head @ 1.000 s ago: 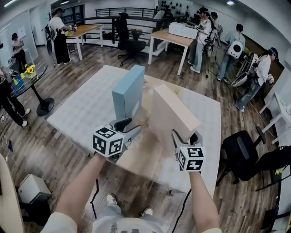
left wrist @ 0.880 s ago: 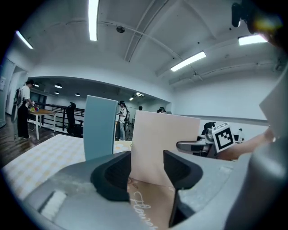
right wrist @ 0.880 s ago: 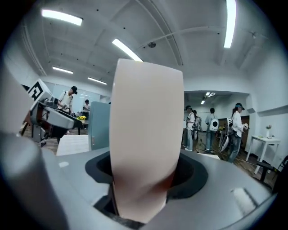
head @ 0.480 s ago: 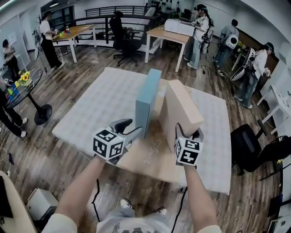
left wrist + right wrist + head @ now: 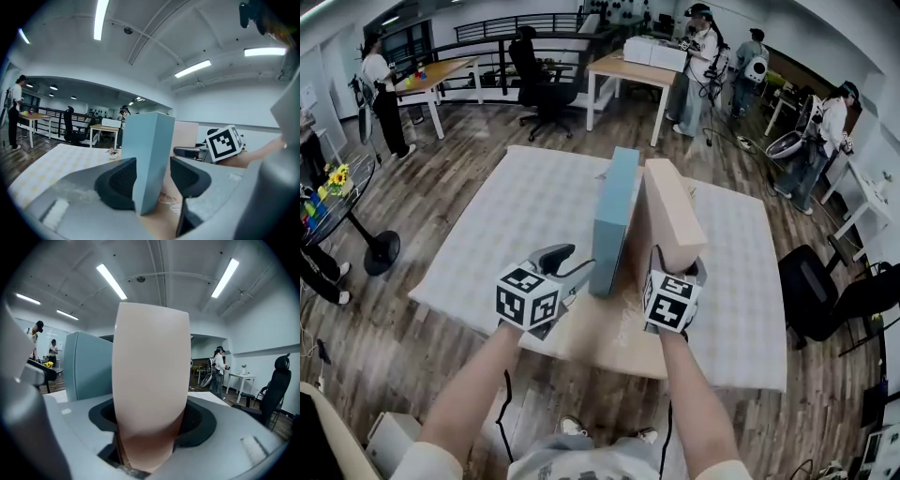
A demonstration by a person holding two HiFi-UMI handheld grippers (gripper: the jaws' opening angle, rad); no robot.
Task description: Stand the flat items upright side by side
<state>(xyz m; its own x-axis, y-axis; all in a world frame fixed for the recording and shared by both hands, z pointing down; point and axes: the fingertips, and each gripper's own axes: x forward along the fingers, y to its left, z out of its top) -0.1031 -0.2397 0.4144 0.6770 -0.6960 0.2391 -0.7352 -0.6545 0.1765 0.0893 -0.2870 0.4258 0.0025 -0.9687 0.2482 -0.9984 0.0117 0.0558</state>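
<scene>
A flat light-blue box (image 5: 614,220) stands on edge on the brown board (image 5: 600,333) laid over the white-clothed table (image 5: 506,225). My left gripper (image 5: 581,274) is shut on its near lower end; in the left gripper view the blue box (image 5: 150,150) rises between the dark pads (image 5: 119,180) of the left gripper (image 5: 152,180). A flat beige box (image 5: 670,220) stands close on its right, leaning slightly towards it. My right gripper (image 5: 678,270) is shut on the beige box's near end. The beige box (image 5: 152,380) fills the right gripper (image 5: 152,425), with the blue box (image 5: 89,366) just left.
A black office chair (image 5: 839,300) stands right of the table. A round side table with flowers (image 5: 328,187) is at the far left. Desks, another chair (image 5: 534,84) and several people stand at the back of the room.
The beige box has swung from a slanting lean to nearly upright. Both boxes have come together and now stand side by side, with the gap between them closed.
</scene>
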